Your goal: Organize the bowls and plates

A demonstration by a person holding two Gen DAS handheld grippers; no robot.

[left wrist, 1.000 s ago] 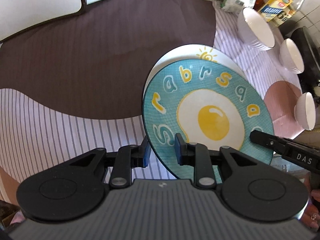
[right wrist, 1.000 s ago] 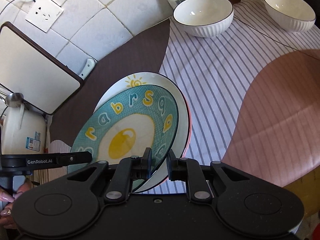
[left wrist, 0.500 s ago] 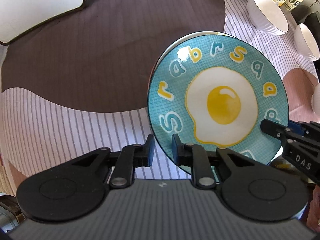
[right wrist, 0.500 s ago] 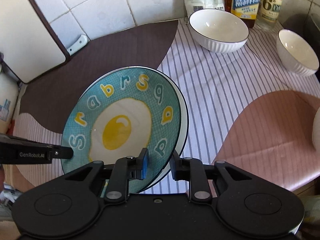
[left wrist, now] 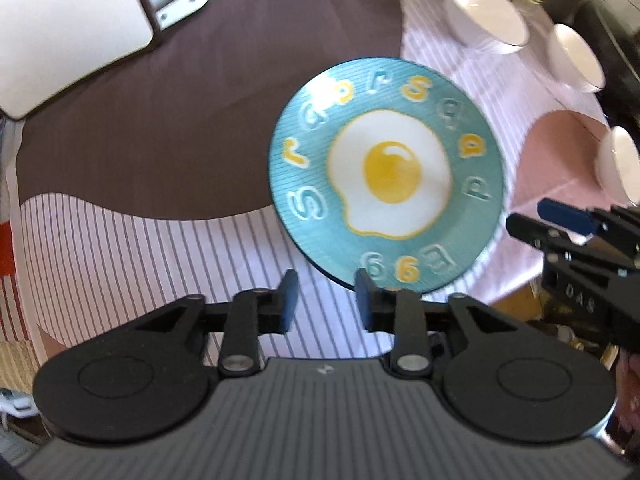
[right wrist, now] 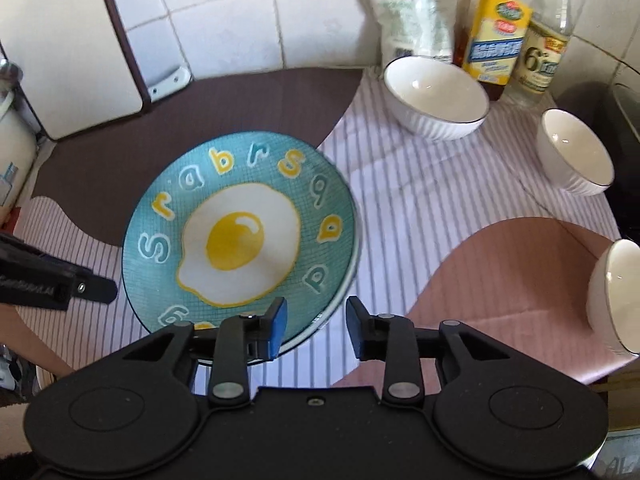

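three white bowls (right wrist: 436,96), bottles (right wrist: 496,40) behind

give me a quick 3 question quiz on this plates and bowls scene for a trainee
1. True or false: the left gripper is clamped on the egg plate.
2. How many white bowls are visible on the tablecloth in the right wrist view?
   A. one
   B. two
   C. three
3. Fill in: the egg plate lies on top of another ____, whose white rim shows near the right gripper.

Key
1. False: both grippers' jaws have just been opening and stand apart, off the plate's rim.
2. C: a large bowl, a smaller one, and one at the right edge.
3. plate
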